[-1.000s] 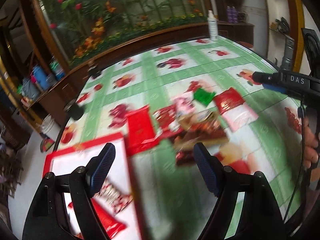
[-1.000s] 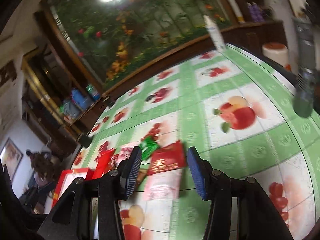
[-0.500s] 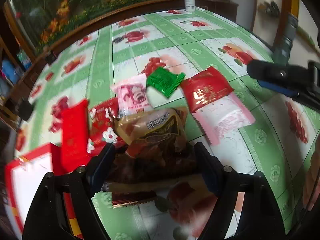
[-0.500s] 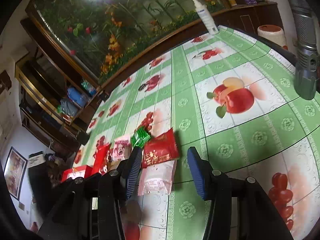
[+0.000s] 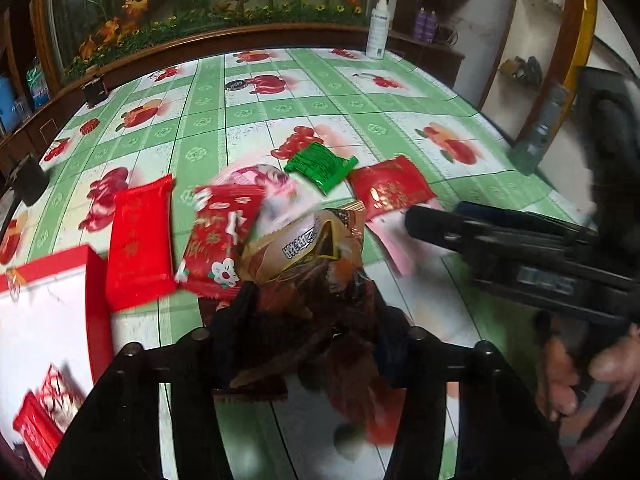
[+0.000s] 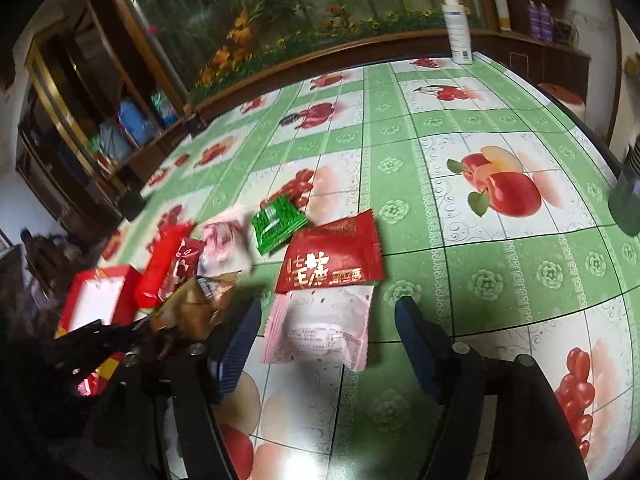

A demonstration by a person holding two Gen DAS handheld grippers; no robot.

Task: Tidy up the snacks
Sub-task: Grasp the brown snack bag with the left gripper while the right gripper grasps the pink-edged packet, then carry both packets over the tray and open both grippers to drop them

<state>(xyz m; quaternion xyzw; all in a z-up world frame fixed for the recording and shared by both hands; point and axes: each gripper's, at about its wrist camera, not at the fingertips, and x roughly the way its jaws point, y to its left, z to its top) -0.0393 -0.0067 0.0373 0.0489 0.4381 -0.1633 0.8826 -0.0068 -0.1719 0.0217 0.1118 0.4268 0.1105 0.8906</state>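
The brown packet point(image 5: 316, 264) is clenched by the just-closed left gripper point(image 5: 310, 312); the pink packet point(image 6: 320, 332) should be centred between the right gripper point(image 6: 328, 344), just widened and released

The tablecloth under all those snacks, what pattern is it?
The tablecloth is a green-and-white check with red fruit pictures, clearest in the right wrist view.

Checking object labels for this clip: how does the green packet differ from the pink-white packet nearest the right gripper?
The green packet is smaller and lies clear of others; the pink-white packet is larger, pale, and has the red packet overlapping its far end. Only the pink-white one lies between the right gripper's open fingers. Both lie flat.
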